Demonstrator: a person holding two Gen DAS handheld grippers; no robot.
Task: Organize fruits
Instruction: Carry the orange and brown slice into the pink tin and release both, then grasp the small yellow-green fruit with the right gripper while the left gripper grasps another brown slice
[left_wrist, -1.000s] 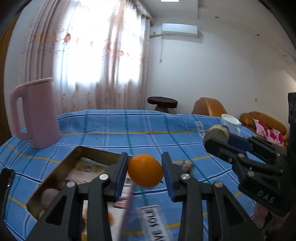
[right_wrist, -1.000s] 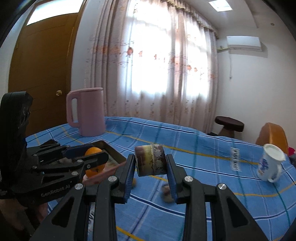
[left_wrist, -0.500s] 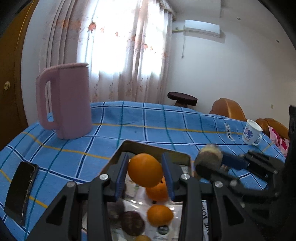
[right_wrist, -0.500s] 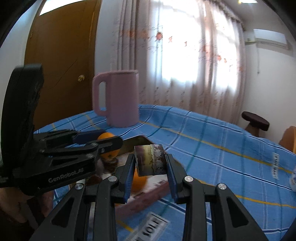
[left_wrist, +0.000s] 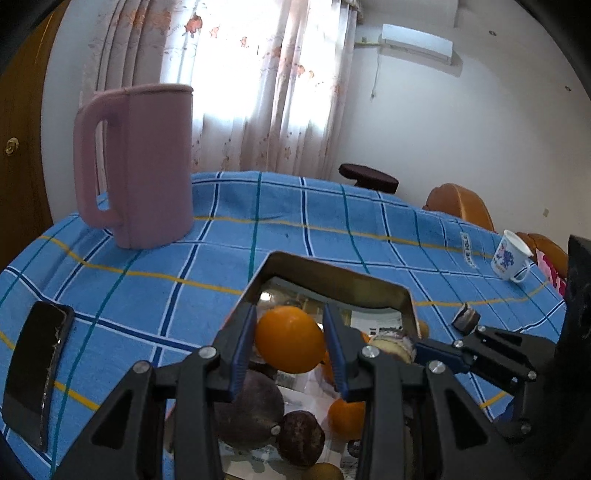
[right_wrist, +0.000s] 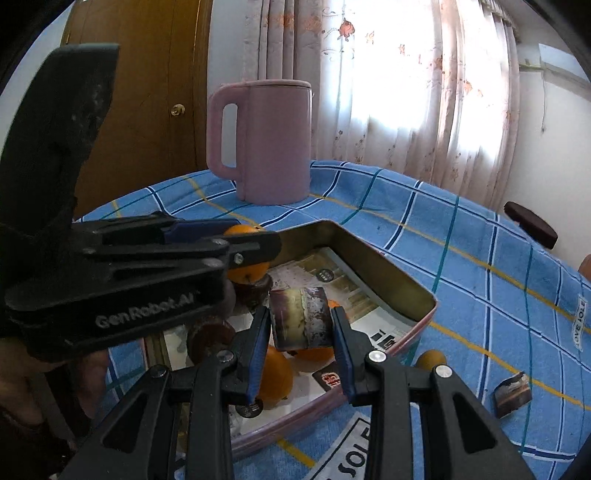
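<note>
Orange fruit sits clenched in the left tongs at lower centre; right tongs clench a purple chunk above the tin.

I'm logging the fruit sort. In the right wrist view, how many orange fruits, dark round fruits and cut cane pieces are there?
Orange fruits: 4
Dark round fruits: 2
Cut cane pieces: 2
Total: 8

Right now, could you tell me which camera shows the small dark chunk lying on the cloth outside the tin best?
The right wrist view: the chunk lies unobstructed on the cloth, cut face showing. The left wrist view shows it smaller, just beyond the right gripper.
</note>
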